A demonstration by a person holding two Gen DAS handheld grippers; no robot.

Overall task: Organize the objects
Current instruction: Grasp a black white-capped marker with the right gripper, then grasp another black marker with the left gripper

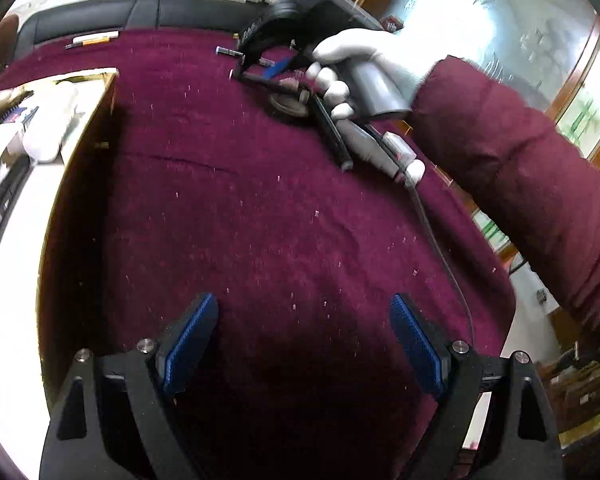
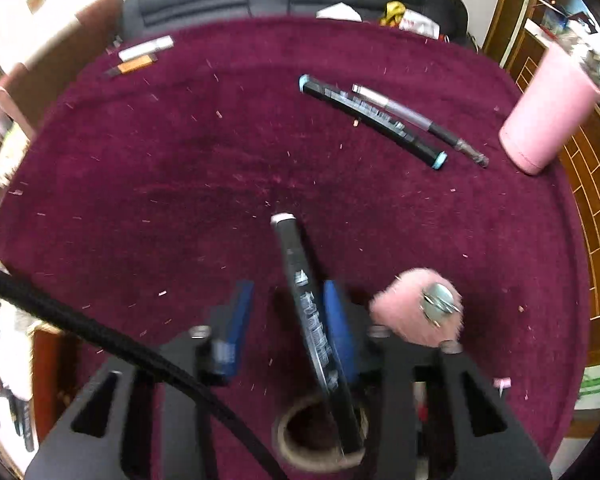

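Marker (image 2: 316, 320), black, lies between the right gripper (image 2: 288, 324) pads: touching the right pad, a gap at the left, so jaws part-spread, no pinch. Its lower end rests over a tape roll (image 2: 288, 436) at 6 o'clock. Left gripper (image 1: 304, 336) spread wide over bare cloth (image 1: 260, 200). Two pens (image 2: 380, 120) at 1 o'clock, pink cup (image 2: 548, 112) at 2.

Your left gripper (image 1: 304, 340) is matte black with ribbed blue pads (image 1: 188, 340) and silver screws (image 1: 146, 346) at the finger bases. Beyond it, your right hand (image 1: 356, 60) wears a white glove, its arm in a maroon padded sleeve (image 1: 520, 168). Your right gripper (image 2: 288, 332) matches, with a black braided cable (image 2: 100, 344) on its left.
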